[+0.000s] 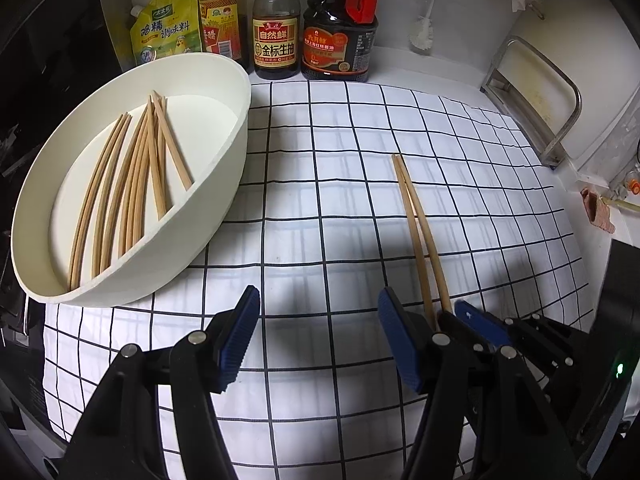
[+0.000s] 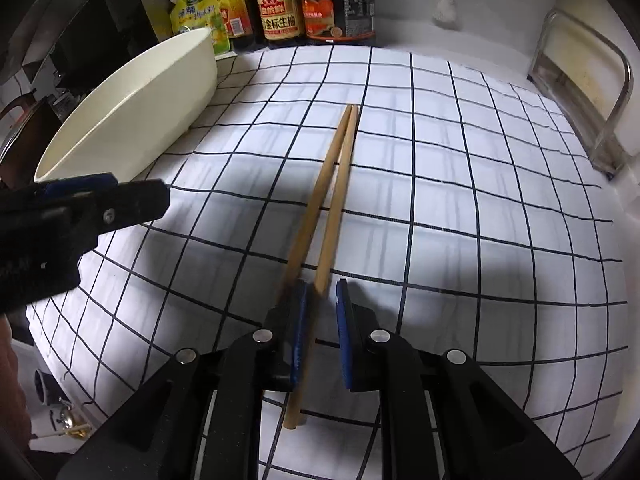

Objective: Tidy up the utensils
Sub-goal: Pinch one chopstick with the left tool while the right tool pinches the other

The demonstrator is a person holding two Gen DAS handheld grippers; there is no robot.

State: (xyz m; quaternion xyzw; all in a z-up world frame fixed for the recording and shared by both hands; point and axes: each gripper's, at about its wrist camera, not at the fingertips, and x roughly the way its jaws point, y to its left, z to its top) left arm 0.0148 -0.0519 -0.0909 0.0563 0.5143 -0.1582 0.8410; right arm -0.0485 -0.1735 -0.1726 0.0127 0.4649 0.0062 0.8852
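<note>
A pair of wooden chopsticks (image 2: 332, 184) lies on the checked cloth (image 2: 460, 200), tips pointing away. My right gripper (image 2: 320, 332) sits over their near ends, jaws narrowly apart; one stick runs between the pads (image 2: 300, 336), the other lies beside the left pad, not clamped. In the left wrist view the pair (image 1: 416, 224) lies to the right, with the right gripper (image 1: 460, 320) at its near end. My left gripper (image 1: 316, 336) is open and empty above the cloth. A white oval basin (image 1: 224, 160) at left holds several chopsticks (image 1: 132, 184).
Sauce bottles (image 1: 276, 40) and a yellow seasoning pouch (image 1: 166, 28) stand along the back wall. A metal rack (image 1: 536, 96) stands at the right edge. A bottle brush (image 1: 424, 36) hangs on the wall. The basin also shows in the right wrist view (image 2: 132, 112).
</note>
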